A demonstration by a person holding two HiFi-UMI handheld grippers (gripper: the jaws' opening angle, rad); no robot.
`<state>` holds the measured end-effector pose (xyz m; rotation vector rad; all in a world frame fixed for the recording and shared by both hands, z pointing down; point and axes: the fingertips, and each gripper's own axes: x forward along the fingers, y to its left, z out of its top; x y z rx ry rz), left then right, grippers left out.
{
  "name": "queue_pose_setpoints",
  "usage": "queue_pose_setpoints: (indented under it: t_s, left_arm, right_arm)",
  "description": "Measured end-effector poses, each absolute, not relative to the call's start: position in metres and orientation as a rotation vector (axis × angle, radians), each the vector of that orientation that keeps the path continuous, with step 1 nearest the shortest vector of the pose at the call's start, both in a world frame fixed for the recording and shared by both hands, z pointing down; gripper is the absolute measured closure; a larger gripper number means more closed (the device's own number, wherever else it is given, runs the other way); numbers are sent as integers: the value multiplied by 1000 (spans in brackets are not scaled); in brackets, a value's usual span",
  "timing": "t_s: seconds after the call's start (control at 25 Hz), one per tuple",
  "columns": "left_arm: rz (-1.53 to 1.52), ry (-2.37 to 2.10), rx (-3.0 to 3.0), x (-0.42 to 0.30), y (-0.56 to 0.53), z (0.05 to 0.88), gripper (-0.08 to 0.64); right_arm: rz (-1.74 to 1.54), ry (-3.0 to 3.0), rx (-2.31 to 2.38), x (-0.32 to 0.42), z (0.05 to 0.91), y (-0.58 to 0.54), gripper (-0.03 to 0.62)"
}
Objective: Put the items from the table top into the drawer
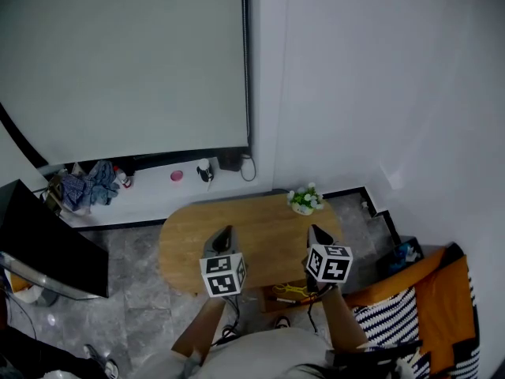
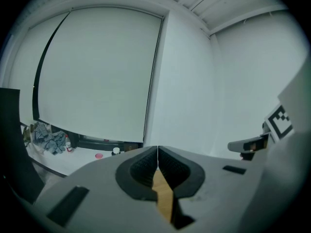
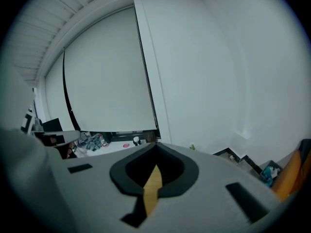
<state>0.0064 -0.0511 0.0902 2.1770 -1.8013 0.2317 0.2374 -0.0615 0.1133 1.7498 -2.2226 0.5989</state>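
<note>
I count one oval wooden table, with a single thing on it: one small potted plant at the top's two o'clock edge. Two grippers hang over the near side, the left gripper at about seven o'clock and the right gripper at about four. On the white ledge past the table, toward eleven o'clock, I make out one pink disc, one white-capped dark bottle, one small red-and-white bottle and one heap of blue cloth. One striped cushion lies toward four o'clock.

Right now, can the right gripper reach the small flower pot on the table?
Probably yes: the flower pot stands just beyond the right gripper, with only table between them. Its shut jaws must open first.
</note>
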Motion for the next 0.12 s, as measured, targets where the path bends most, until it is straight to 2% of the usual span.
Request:
queue_pose_setpoints:
  t_s: [0.12]
  left_arm:
    - [235,-1798,2176,8,-51,92,551]
  right_arm:
    - [601,-2224,1748,238,114,-62,600]
